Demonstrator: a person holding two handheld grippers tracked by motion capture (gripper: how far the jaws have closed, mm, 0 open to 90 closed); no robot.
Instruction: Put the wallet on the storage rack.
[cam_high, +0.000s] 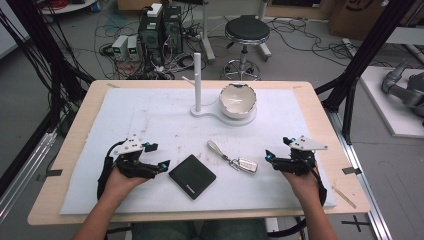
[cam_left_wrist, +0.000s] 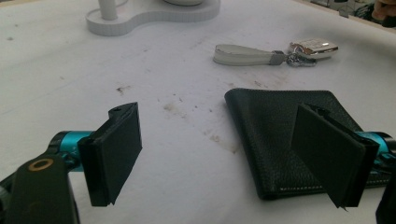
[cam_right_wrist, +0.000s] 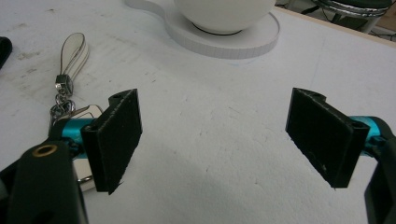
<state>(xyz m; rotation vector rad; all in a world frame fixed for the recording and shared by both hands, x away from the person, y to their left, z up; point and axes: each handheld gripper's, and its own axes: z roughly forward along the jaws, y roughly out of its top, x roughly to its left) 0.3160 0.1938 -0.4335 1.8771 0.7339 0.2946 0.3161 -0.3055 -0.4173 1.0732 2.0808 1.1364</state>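
Observation:
A black leather wallet (cam_high: 192, 176) lies flat on the white mat (cam_high: 150, 120), front centre. Just right of it is a silver car key (cam_high: 243, 164) on a white strap (cam_high: 216, 147). My left gripper (cam_high: 159, 155) is open, low over the mat just left of the wallet. In the left gripper view the wallet (cam_left_wrist: 275, 126) lies partly behind one jaw of the left gripper (cam_left_wrist: 219, 158), with the key (cam_left_wrist: 313, 47) farther off. My right gripper (cam_high: 277, 148) is open to the right of the key. In the right gripper view the right gripper (cam_right_wrist: 219, 140) holds nothing, and the key (cam_right_wrist: 88, 112) lies behind one jaw.
A white stand with an upright post (cam_high: 197, 82) and a white bowl (cam_high: 238, 99) sits at the back centre of the mat. The wooden table edge (cam_high: 75, 135) frames the mat. Beyond the table are a stool (cam_high: 246, 32), computers and cables on the floor.

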